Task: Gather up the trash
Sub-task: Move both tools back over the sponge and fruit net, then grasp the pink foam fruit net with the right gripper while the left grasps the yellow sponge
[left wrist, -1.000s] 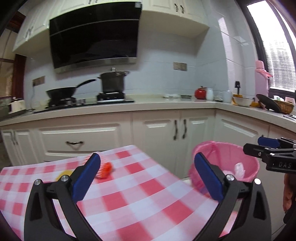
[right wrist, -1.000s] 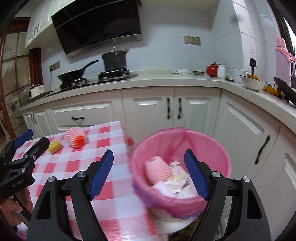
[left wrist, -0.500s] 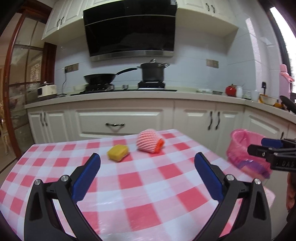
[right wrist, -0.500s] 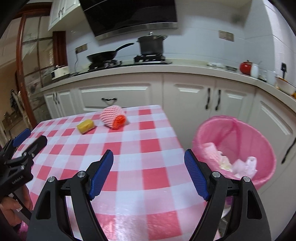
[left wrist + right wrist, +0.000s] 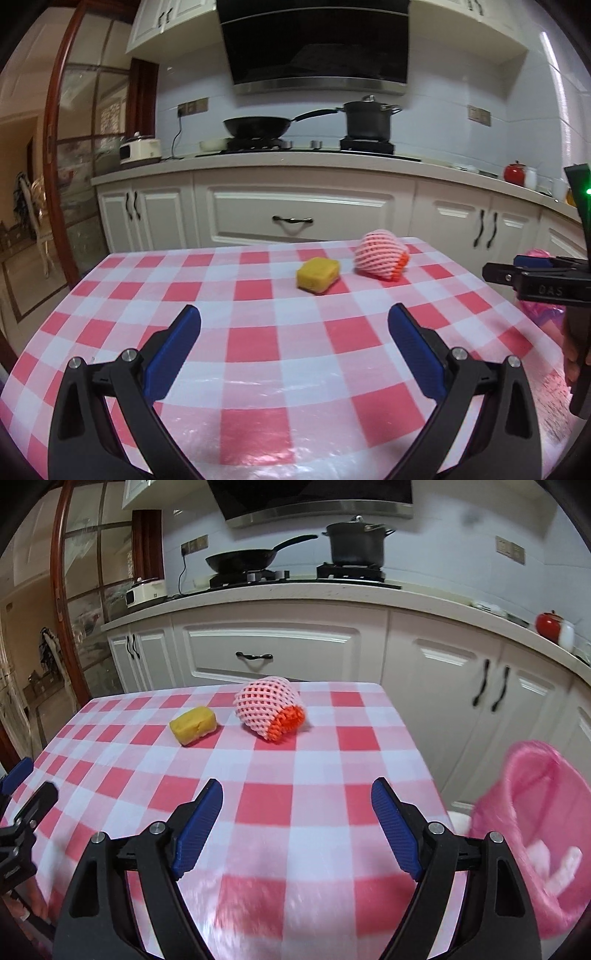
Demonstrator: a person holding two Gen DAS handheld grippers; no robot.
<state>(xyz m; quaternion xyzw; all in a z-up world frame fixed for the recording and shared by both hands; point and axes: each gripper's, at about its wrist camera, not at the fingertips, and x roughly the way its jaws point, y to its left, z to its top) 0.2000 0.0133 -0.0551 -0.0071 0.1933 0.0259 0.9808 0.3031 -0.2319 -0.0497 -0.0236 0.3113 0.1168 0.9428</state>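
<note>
Hovering above the near part of the checked worktop (image 5: 258, 343), the left tool (image 5: 294, 330) has its two blue pads wide apart with nothing between them. The right tool (image 5: 297, 805) has just been opening and is also spread and empty. Two pieces of trash lie side by side toward the worktop's far edge: one yellow sponge (image 5: 192, 725) and, just right of it, one pink foam net (image 5: 267, 710) with an orange end. One pink-lined bin (image 5: 546, 830) stands off the worktop's right edge, holding pale scraps. One pan (image 5: 258, 126) and one pot (image 5: 368, 120) sit on the stove behind.
</note>
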